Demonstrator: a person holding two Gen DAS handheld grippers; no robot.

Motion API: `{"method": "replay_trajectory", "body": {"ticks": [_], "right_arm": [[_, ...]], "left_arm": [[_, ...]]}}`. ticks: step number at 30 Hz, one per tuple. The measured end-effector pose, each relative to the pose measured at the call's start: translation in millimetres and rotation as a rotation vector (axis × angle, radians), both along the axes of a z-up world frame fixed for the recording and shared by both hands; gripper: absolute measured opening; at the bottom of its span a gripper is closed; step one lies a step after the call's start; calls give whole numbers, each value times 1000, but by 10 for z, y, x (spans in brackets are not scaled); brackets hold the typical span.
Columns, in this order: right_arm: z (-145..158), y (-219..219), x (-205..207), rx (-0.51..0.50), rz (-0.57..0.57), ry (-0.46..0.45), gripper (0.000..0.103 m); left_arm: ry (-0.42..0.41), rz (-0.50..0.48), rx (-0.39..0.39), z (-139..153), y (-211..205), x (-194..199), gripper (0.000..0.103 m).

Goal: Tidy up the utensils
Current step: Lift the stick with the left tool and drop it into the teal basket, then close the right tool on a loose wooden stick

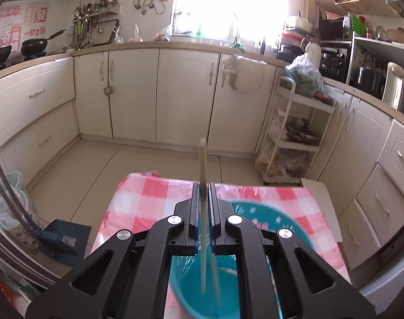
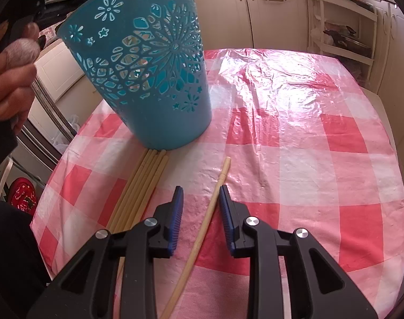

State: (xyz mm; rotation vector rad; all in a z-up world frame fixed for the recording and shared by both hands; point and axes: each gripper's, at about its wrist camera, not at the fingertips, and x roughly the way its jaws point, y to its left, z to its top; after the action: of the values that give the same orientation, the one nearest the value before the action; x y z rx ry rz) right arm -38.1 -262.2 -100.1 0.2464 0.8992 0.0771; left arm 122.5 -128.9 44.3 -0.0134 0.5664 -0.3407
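Your left fingers point(image 1: 203, 196) clench a chopstick point(image 1: 202, 164) over the basket point(image 1: 244, 212); tilted, it may miss. Right fingers point(image 2: 201, 195) are released, straddling another chopstick point(image 2: 215, 194).

light: daylight, window point(image 1: 228, 2) blown out white
glare: sheen on plastic tablecloth point(image 2: 268, 74)
blur: teal basket point(image 1: 202, 287) and chopstick point(image 1: 202, 186) smeared in left view; right view sharp
edges: fisheye bend, dark corner vignette

table: pink-checked cloth point(image 2: 295, 143) | on it: teal basket point(image 2: 148, 79), chopstick bundle point(image 2: 140, 186), single chopstick point(image 2: 210, 207)
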Motion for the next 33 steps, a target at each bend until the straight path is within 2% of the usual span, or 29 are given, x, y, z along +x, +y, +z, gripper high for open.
{"method": "replay_trajectory", "body": {"ticks": [4,5,7,10,15,17,19,21,24,27,30,33], "right_arm": [[0,-5,-8,3,3,2,28],[2,-10,-8,7,3,3,28],[0,-50,-18,32,-4,8,28],[-5,-97,-41,45,-19,12,22],[11,43,-41,-93,-3,13,15],[22,105,-25,-143,18,25,10],[38,100,-20,-122,43,48,8],[45,91,-29,-121,59,74,8],[63,145,-29,-178,87,105,8],[50,223,-73,-223,99,96,7],[67,99,-138,-119,71,95,6],[223,-51,-263,8,52,46,6]], "left_arm": [[-20,27,7,33,280,-242,51],[-34,39,-5,69,381,-313,56],[-51,50,-32,138,553,-404,60],[-84,100,-74,162,831,-513,73],[38,145,-134,11,1126,-317,74],[38,165,-132,12,1192,-297,74],[39,176,-143,21,1263,-287,74],[45,186,-152,17,1324,-291,75],[57,202,-150,-9,1355,-275,77],[68,208,-128,-53,1334,-254,77],[84,212,-106,-108,1317,-223,77],[101,215,-90,-143,1296,-199,77]]}}
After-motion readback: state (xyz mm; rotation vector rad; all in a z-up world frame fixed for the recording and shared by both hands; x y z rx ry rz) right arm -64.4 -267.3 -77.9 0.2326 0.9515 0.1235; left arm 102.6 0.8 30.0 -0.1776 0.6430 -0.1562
